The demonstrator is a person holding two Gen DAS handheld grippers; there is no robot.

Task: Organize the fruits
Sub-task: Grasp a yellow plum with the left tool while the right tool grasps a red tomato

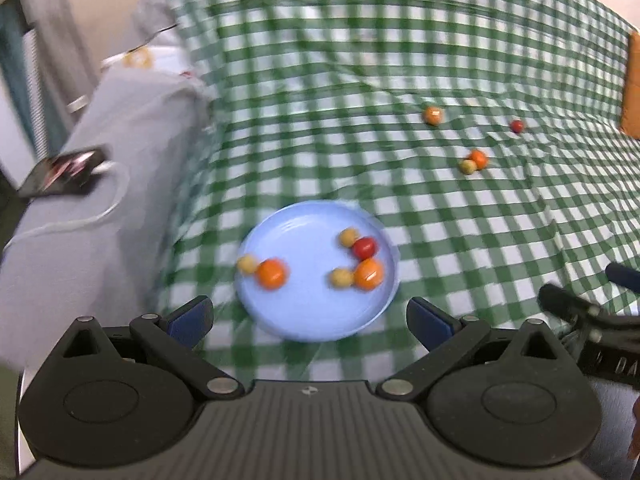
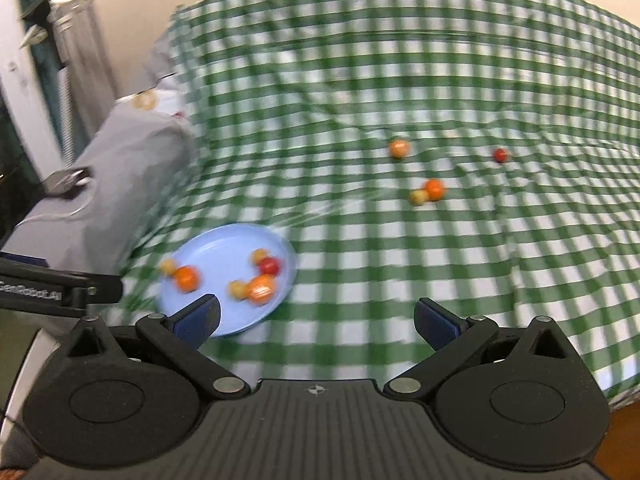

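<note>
Blue plate (image 1: 280,320) already holds six fruits; four lie loose on the checked cloth (image 2: 400,260). Both the left gripper (image 1: 310,312) and right gripper (image 2: 318,318) are spread and empty. Next, probably, reach for the touching orange-and-yellow pair (image 2: 428,192), though blur hides detail.

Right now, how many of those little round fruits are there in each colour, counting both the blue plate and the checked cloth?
Orange round fruits: 4, two on the light blue plate, e.g., two on the green-and-white checked cloth, e.g..
Yellow round fruits: 4, e.g.; one lies off the plate.
Red round fruits: 2, and.
Total: 10.
</note>
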